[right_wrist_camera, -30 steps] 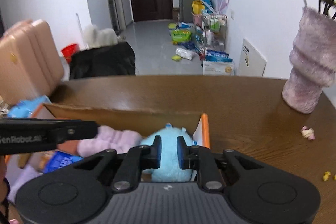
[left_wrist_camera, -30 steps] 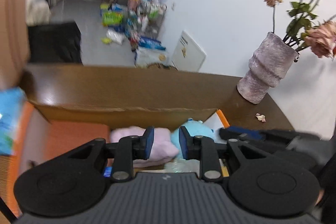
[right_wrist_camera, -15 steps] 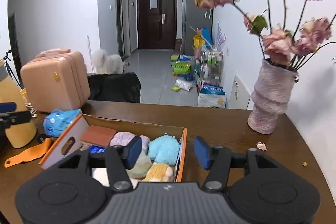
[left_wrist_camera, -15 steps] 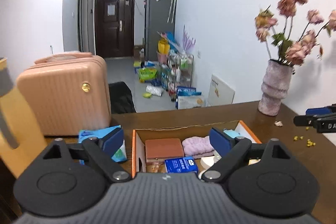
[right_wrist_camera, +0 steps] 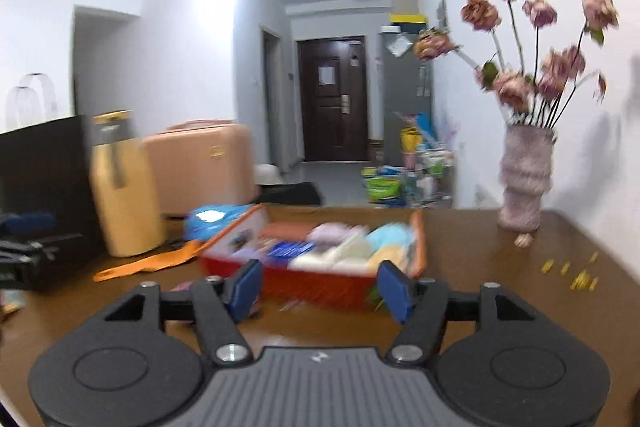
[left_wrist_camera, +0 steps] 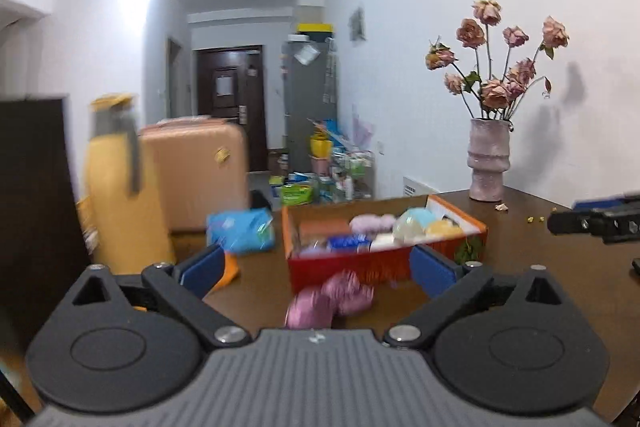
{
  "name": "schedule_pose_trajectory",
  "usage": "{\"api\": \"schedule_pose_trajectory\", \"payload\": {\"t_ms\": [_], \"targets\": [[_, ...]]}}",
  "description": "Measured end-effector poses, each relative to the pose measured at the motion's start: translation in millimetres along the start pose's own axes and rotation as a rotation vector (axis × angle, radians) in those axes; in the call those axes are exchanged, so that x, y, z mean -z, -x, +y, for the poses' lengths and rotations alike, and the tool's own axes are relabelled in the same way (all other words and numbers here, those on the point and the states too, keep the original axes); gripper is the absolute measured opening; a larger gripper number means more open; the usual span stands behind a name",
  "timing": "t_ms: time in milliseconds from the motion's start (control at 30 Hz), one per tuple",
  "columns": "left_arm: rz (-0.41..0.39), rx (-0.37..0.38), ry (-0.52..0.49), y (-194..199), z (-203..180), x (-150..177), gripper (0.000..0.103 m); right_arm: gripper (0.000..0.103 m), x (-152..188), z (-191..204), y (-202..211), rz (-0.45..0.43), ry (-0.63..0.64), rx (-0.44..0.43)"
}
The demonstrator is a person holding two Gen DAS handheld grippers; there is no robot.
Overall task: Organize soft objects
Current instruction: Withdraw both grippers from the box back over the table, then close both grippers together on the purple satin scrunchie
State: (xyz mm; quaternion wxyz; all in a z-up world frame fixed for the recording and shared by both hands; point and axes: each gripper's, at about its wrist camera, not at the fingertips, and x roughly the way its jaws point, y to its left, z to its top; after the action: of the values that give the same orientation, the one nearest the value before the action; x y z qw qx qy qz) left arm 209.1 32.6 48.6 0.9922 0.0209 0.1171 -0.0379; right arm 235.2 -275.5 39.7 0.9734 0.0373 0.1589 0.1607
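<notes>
At twelve o'clock on the worktop (left_wrist_camera: 520,279) sits the orange box (left_wrist_camera: 384,259) of soft things; pink plush (left_wrist_camera: 332,301) lies outside it at six. Left gripper (left_wrist_camera: 316,267) and right gripper (right_wrist_camera: 320,285) both opening, empty — could knock the vase (right_wrist_camera: 524,179) when reaching. No legible writing.

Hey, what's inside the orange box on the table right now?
The orange box holds a lilac plush, a light blue plush, a yellow plush and a blue packet. Anything beneath them is covered.
</notes>
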Motion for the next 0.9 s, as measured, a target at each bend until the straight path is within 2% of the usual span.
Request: {"api": "schedule_pose_trajectory", "payload": {"t_ms": [100,200,300,500,600,700,833,900], "targets": [[0.074,-0.062,0.063,30,1,41,0.102,0.070,43,19,29,-0.003,-0.003,0.006],[0.164,-0.048,0.114,39,3,60,0.102,0.070,68,36,44,0.027,-0.024,-0.006],[0.169,-0.033,0.096,38,2,64,0.102,0.070,74,49,46,0.045,-0.041,-0.065],[0.173,-0.039,0.128,14,6,62,0.102,0.070,71,58,29,0.070,-0.031,-0.056],[0.174,-0.038,0.156,-3,13,57,0.102,0.070,66,51,9,0.105,-0.041,-0.054],[0.164,-0.049,0.204,-33,25,46,0.102,0.070,55,43,-28,0.175,-0.039,-0.070],[0.163,-0.017,0.301,-86,48,30,0.101,0.069,35,34,-89,0.218,-0.044,-0.112],[0.187,0.008,0.360,-120,60,26,0.099,0.069,23,33,-122,0.222,-0.051,-0.129]]}}
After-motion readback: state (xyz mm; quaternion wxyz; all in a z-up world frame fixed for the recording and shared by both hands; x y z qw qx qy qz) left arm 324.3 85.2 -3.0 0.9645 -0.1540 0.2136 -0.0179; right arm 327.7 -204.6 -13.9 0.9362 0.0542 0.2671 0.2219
